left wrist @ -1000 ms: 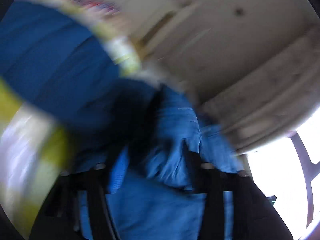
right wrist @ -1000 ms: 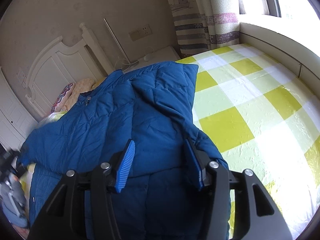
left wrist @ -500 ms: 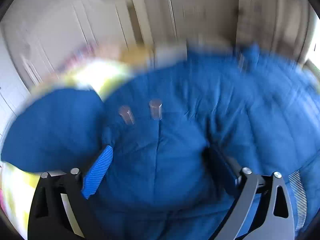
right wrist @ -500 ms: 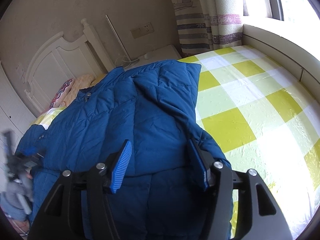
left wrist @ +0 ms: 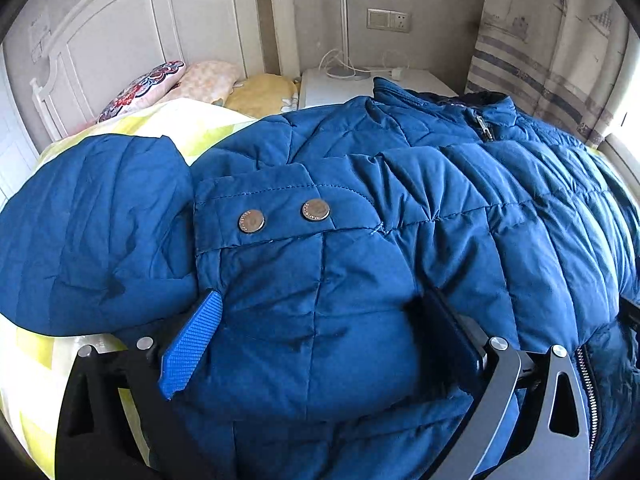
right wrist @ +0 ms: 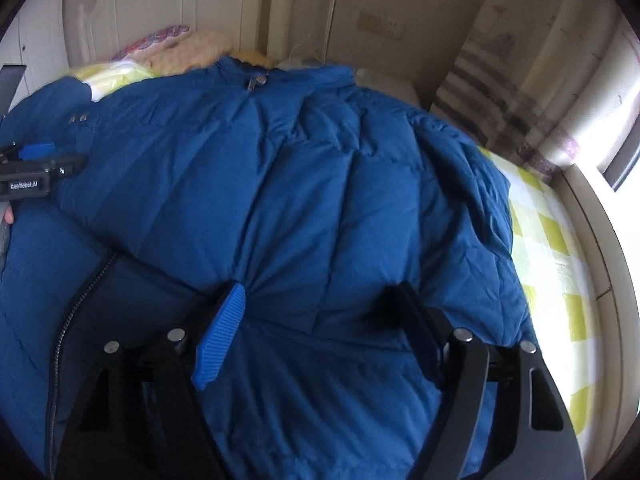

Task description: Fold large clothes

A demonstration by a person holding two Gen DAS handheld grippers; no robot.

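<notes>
Currently, the blue puffer jacket (left wrist: 400,208) lies spread across the bed (right wrist: 560,280) with its yellow-checked cover. The left gripper (left wrist: 320,340) has its fingers released wide over a snap-buttoned sleeve cuff (left wrist: 280,216). Likewise, the right gripper (right wrist: 320,320) hangs spread and ungrasping over the jacket's body.

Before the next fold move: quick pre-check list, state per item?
1. Left gripper open, jacket fabric between its fingers: ok.
2. Right gripper open over the jacket: ok.
3. Front zipped to collar, zipper pull: upper part ok, lower end cannot tell.
4. Sleeve folded in: not ok, it lies out to the side.
5. Checked bedsheet room beside the jacket: ok.
</notes>
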